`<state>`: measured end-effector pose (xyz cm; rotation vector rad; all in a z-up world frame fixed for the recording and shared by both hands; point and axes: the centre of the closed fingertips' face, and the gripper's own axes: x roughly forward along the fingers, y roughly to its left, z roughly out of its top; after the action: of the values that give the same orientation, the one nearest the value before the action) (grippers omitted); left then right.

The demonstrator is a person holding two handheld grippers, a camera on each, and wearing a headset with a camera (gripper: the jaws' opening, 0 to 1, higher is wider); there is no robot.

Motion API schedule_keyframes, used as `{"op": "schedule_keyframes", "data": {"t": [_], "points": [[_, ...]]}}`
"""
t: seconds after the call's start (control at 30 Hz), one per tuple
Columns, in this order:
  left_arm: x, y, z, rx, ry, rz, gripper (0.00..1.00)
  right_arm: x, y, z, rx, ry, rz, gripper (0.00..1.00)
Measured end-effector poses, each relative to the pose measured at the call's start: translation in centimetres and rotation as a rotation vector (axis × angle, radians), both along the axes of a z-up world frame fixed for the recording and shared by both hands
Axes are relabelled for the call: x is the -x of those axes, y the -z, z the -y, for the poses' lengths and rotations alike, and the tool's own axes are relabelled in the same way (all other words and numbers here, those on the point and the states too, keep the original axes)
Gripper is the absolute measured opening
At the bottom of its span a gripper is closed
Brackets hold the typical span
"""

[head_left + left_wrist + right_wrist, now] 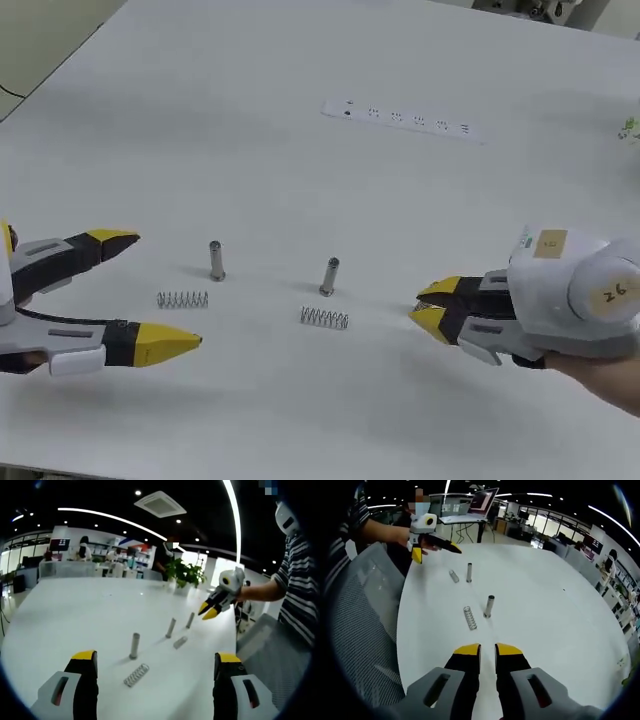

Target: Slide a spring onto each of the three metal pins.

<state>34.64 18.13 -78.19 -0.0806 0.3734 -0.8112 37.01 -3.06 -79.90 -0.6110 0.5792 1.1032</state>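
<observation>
Two upright metal pins (216, 260) (329, 277) stand on the white table (300, 180), each with a spring (183, 299) (324, 318) lying just in front of it. The left gripper view has three pins in a row (134, 645) (171, 627) (190, 620) and two springs (136, 675) (180, 642). My left gripper (152, 290) is wide open at the left, empty, short of the nearest pin and spring. My right gripper (431, 305) hovers at the right, jaws nearly together, by the farthest pin. In its own view (487, 651) I see nothing between them.
A white power strip (405, 119) lies at the back of the table. The table's near edge runs just below both grippers. In the gripper views a mesh chair (365, 630) stands beside the table and an office with people lies beyond.
</observation>
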Motion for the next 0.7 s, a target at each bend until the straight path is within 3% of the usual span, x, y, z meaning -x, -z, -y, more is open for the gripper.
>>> {"op": "schedule_keyframes", "data": {"t": [0.7], "points": [[0.3,0.4,0.2,-0.006,0.014,-0.006,0.94,1.2,0.7,-5.6,0.095,-0.210,0.055,0.09]]}}
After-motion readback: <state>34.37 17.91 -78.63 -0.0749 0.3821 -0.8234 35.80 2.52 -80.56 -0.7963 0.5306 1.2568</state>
